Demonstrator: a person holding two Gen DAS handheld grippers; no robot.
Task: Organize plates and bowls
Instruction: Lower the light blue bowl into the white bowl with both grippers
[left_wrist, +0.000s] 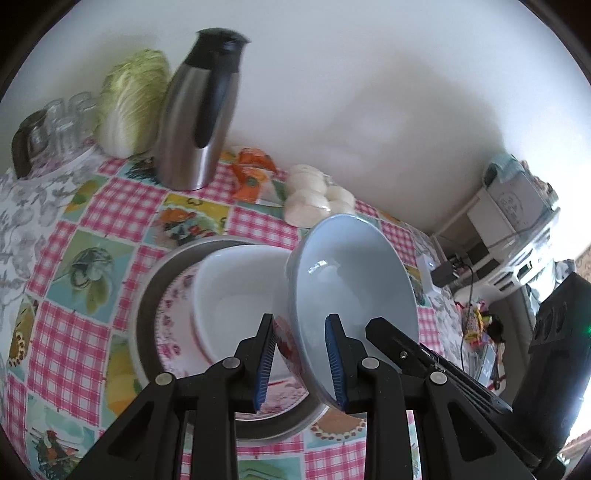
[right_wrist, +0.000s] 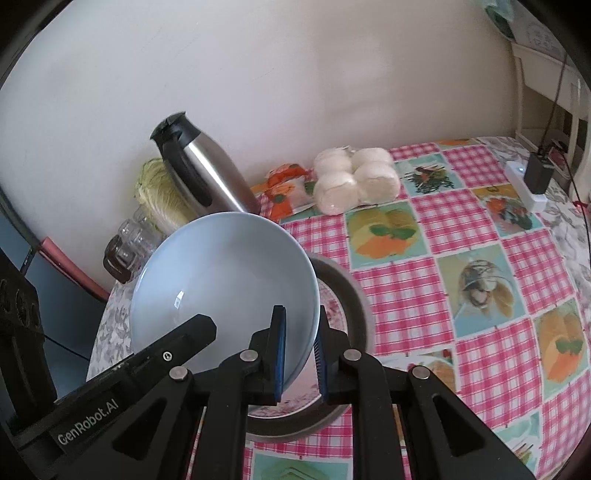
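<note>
Checkered tablecloth (right_wrist: 476, 225) covers the table, with a grey tray (left_wrist: 147, 295) on it holding a floral plate (left_wrist: 173, 314) and a white bowl (left_wrist: 236, 295). Both grippers pinch one pale blue bowl (left_wrist: 354, 280), tilted above the tray: left gripper (left_wrist: 301, 360) and right gripper (right_wrist: 299, 354), each clamped on its rim.

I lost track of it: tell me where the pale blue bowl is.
The pale blue bowl is tilted in the air, its rim clamped by both the left gripper and right gripper, above the plate stack.
</note>
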